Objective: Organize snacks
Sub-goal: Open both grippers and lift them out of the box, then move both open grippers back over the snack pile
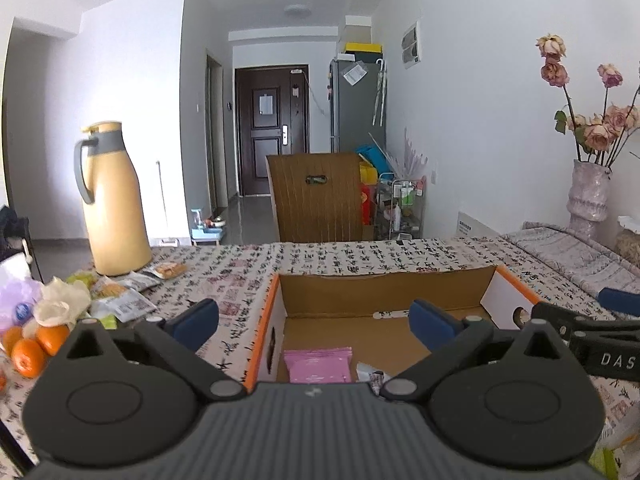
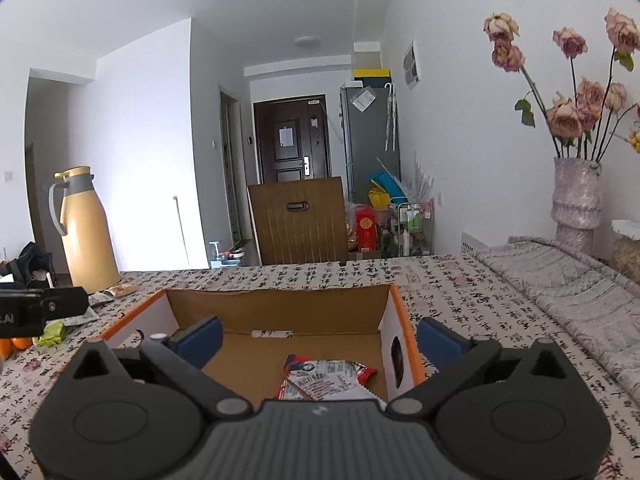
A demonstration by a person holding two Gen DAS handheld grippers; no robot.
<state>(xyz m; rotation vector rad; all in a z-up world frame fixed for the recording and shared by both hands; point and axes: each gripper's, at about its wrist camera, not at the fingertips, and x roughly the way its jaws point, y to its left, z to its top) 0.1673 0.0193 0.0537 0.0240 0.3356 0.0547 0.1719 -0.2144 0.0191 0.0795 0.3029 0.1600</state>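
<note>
Patterned cloth covers the table (image 1: 320, 264). Through the left wrist camera, my left gripper (image 1: 316, 320) hangs spread and empty over the box (image 1: 384, 292); the pink packet (image 1: 319, 365) lies below. Loose snacks (image 1: 120, 296) sit well left, so reaching could bump the jug (image 1: 112, 200).

From the right camera, my right gripper (image 2: 316, 338) is spread too, the red packet (image 2: 324, 378) beneath it inside the box; I might clip its wall.

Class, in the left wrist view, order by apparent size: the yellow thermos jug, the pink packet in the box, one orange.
1. yellow thermos jug
2. pink packet
3. orange
</note>
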